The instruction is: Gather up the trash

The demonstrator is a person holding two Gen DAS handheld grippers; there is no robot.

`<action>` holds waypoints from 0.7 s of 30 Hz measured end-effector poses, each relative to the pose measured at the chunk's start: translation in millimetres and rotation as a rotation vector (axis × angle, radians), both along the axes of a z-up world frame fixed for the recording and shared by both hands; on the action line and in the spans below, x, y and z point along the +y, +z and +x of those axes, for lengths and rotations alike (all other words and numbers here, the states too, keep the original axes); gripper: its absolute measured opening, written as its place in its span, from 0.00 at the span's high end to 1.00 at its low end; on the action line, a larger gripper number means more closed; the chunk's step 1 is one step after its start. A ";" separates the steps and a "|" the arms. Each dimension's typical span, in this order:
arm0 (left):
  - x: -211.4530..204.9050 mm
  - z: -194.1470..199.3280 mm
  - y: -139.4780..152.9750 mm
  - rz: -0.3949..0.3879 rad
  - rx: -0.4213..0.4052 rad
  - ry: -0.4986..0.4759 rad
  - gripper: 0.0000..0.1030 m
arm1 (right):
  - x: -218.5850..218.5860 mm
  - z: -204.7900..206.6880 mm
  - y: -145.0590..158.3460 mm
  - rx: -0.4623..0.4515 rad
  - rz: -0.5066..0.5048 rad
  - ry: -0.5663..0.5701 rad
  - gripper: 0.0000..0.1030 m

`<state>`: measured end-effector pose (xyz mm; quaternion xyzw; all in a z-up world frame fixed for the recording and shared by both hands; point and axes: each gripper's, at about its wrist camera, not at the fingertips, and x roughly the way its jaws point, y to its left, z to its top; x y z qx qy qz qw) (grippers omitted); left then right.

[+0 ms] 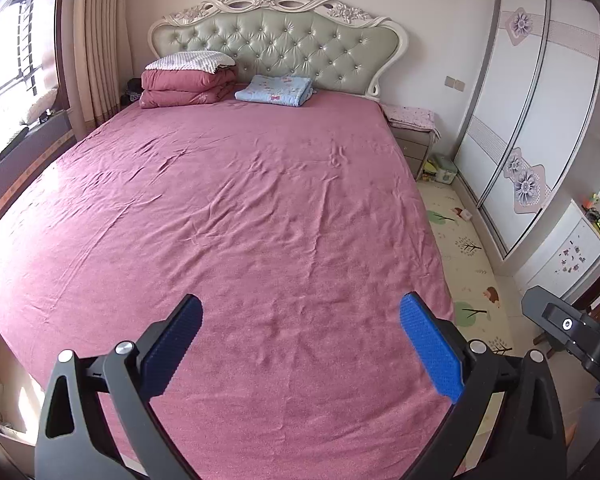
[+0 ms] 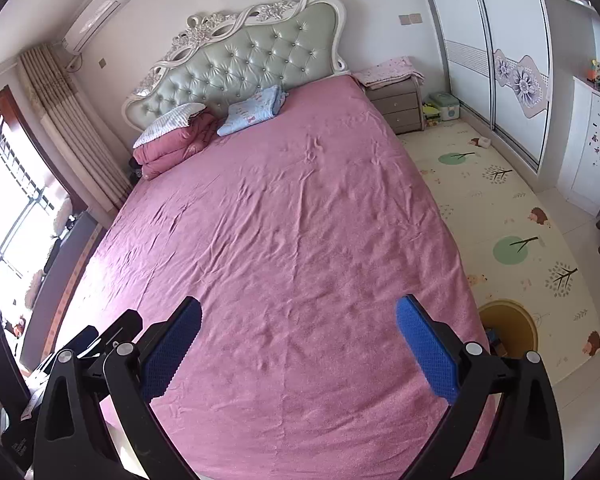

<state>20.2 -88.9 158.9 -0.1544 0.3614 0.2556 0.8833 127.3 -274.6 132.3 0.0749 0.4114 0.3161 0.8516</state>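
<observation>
Trash bin [image 2: 520,316], yellow, round, contents perhaps scraps; both tools [image 1: 300,340] [image 2: 298,340] spread, empty.

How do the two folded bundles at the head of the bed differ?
The pink quilt is thick and bulky; the blue blanket is thin and flat. The quilt carries a white pillow; the blanket carries nothing. The quilt lies nearer the curtain side. Both rest folded by the headboard.
</observation>
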 end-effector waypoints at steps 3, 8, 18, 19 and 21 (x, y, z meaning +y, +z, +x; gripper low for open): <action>2.4 -4.7 2.8 -0.010 -0.021 -0.002 0.04 | 6.8 -4.7 3.1 -0.023 0.001 0.041 0.08; 6.9 -10.1 1.6 -0.003 -0.003 0.047 0.04 | 10.3 -10.5 4.9 -0.034 0.006 0.077 0.08; 11.8 -18.9 -2.5 -0.035 0.012 0.051 0.04 | 9.7 -10.9 -0.4 0.004 0.006 0.076 0.08; 11.0 -18.4 -2.3 -0.033 0.011 0.045 0.04 | 9.9 -12.4 0.6 0.000 0.005 0.075 0.08; 9.3 -18.1 -2.2 -0.028 0.014 0.039 0.04 | 10.5 -14.3 1.9 -0.006 0.004 0.077 0.08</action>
